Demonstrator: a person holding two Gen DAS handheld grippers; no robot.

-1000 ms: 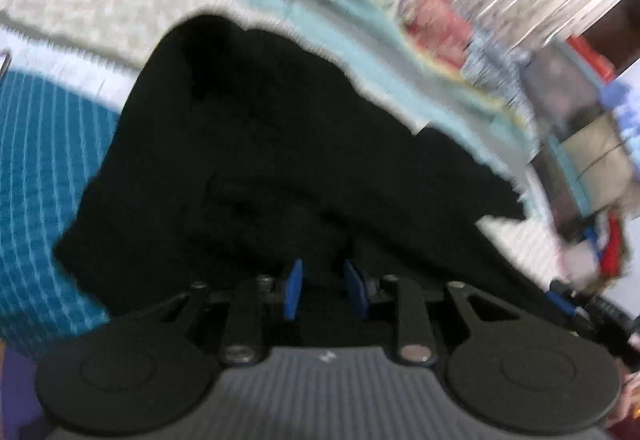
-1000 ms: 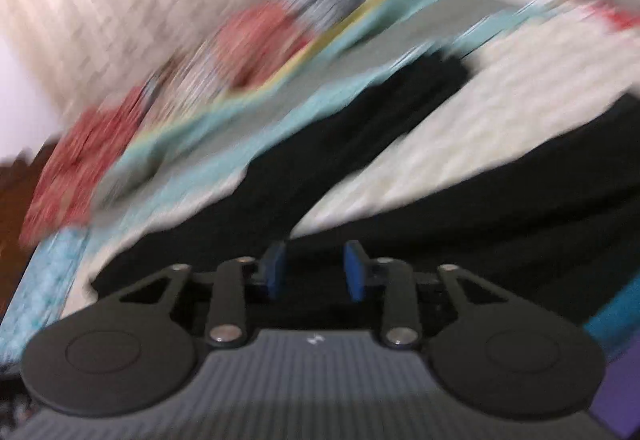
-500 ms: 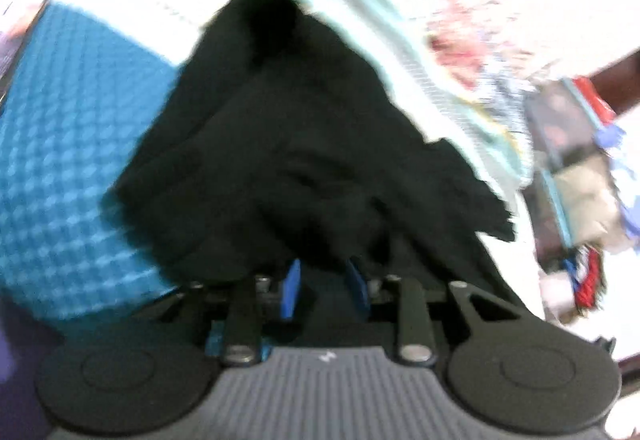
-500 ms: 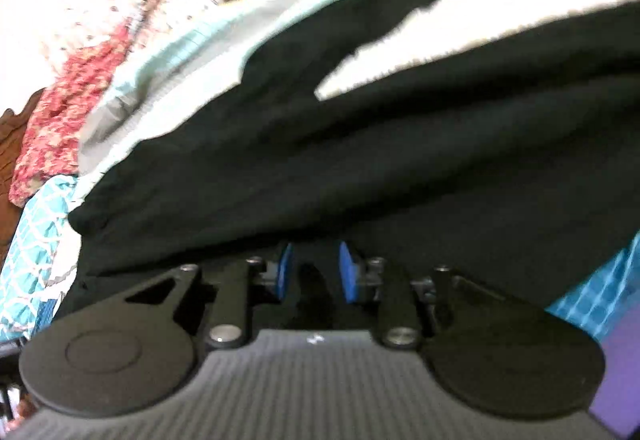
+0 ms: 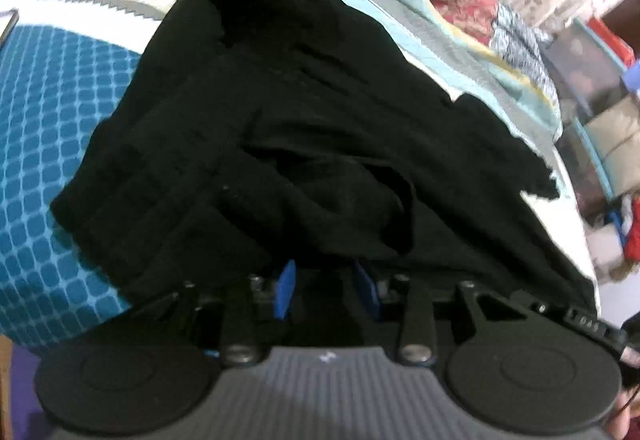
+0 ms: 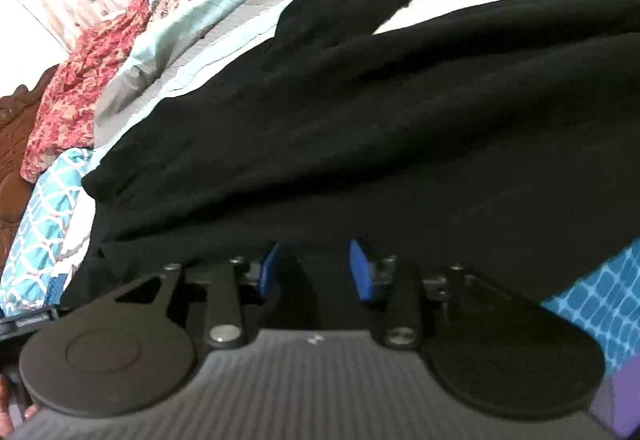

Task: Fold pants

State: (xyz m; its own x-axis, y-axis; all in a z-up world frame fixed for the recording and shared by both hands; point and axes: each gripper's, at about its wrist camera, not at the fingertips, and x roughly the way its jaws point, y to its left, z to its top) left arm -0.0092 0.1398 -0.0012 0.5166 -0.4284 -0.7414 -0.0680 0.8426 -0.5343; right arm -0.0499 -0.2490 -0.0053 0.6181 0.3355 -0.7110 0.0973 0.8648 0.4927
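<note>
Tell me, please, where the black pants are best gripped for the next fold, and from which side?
Probably the bunched near edge of the black pants, approached low from the bed's near side. Its thick folds lie right at the left claw; the right claw meets a flatter hem.

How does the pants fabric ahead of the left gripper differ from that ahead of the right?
Ahead of the left gripper the black pants are bunched in deep folds; ahead of the right gripper they lie smoother, legs stretching away. Both grippers' blue fingertips are hidden under cloth.
</note>
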